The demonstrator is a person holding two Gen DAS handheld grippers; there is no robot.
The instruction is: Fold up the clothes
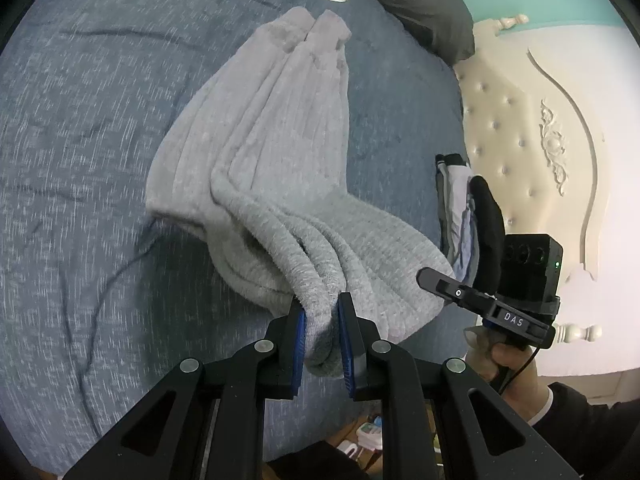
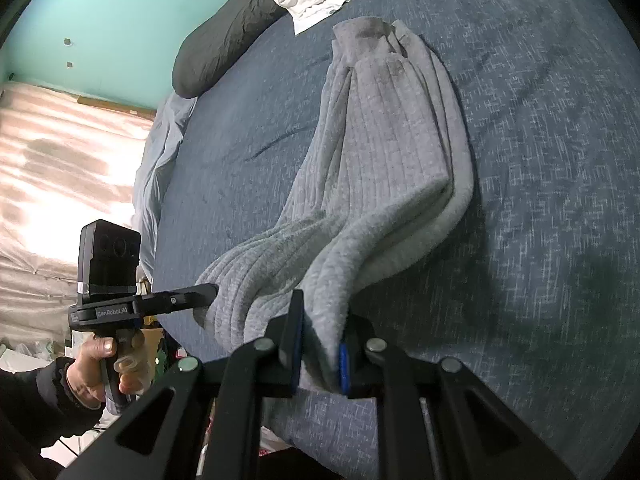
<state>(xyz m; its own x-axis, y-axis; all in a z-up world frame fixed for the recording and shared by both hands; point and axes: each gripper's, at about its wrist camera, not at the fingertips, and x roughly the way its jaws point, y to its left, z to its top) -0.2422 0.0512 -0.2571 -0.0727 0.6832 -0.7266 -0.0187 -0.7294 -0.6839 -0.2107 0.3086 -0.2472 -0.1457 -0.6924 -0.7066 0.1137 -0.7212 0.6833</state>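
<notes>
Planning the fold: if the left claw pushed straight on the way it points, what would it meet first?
Probably the grey ribbed fleece garment it already grips, then the blue bedspread beneath.

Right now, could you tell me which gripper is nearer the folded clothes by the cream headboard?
Right. The right gripper is just in front of the folded clothes; the left gripper is farther off, across the grey garment both grip.

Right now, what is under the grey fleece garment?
The grey fleece garment lies on the blue bedspread, its near end lifted by both tongs. Blue bedspread shows all around it; whatever sits directly beneath the folded part is covered.
</notes>
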